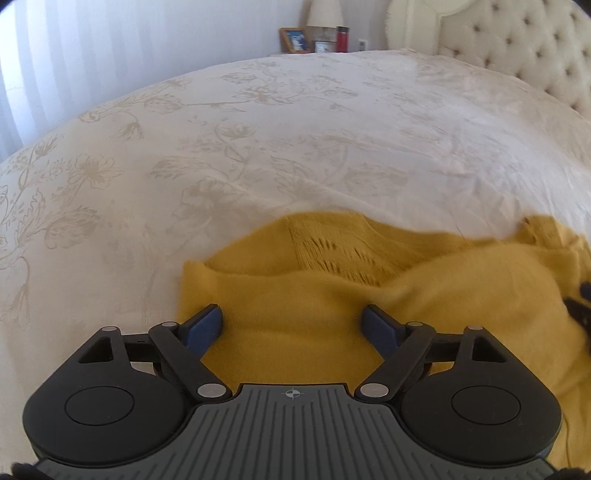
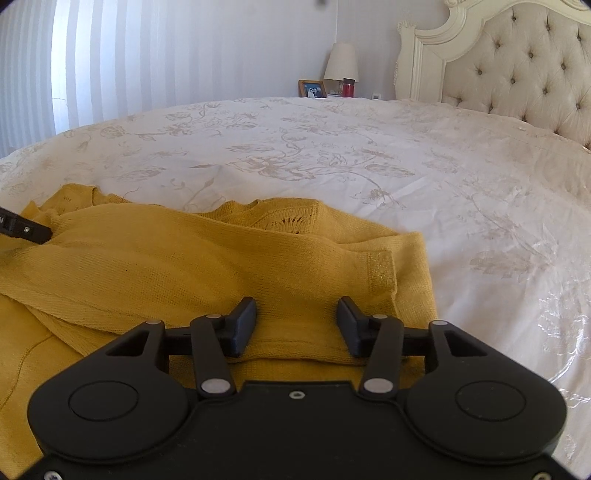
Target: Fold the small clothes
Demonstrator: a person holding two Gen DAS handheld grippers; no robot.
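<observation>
Location: home bedroom. Indicators: bed (image 2: 369, 155) with floral cover, tufted headboard (image 2: 517, 62), lamp (image 2: 341, 61) and photo frame (image 2: 312, 88) at far side, curtain (image 2: 147, 55) along wall

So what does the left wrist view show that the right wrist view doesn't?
Only the left wrist view shows the left tool, jaws open above the yellow sweater. Only the right wrist view shows the sweater's glittery cuff and the right tool, jaws apart over a folded edge. Both share the sweater, the floral bedspread, the tufted headboard, the lamp and the picture frame.
</observation>
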